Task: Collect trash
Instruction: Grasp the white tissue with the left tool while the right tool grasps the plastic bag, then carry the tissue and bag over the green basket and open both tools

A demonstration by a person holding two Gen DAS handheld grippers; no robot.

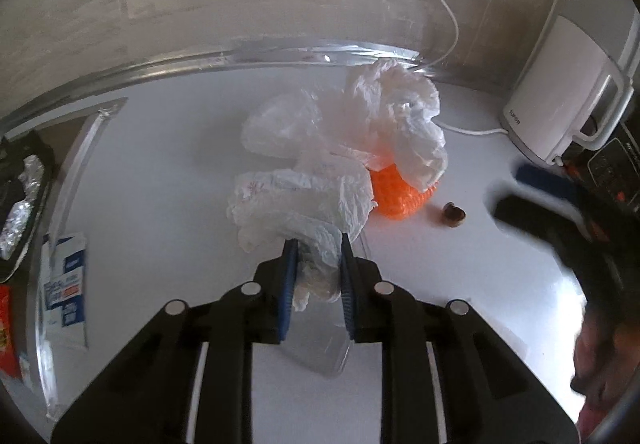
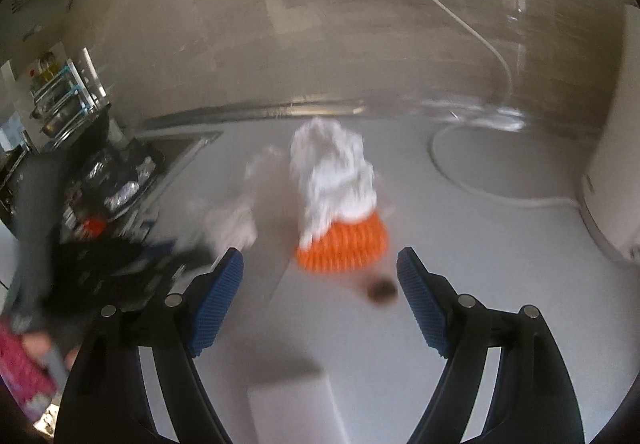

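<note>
My left gripper is shut on the near end of a crumpled white plastic wrapper, which trails away over the white counter. Behind it lie a bigger crumpled white bag and an orange foam net, partly under that bag. A small brown scrap lies to the right of the net. My right gripper stands open with nothing between its fingers, just short of the orange net and the brown scrap. It shows blurred in the left wrist view.
A white kettle with its cable stands at the back right. Blue and white packets and a stove with foil are at the left. A clear plastic box lies under my left gripper. A wall closes the back.
</note>
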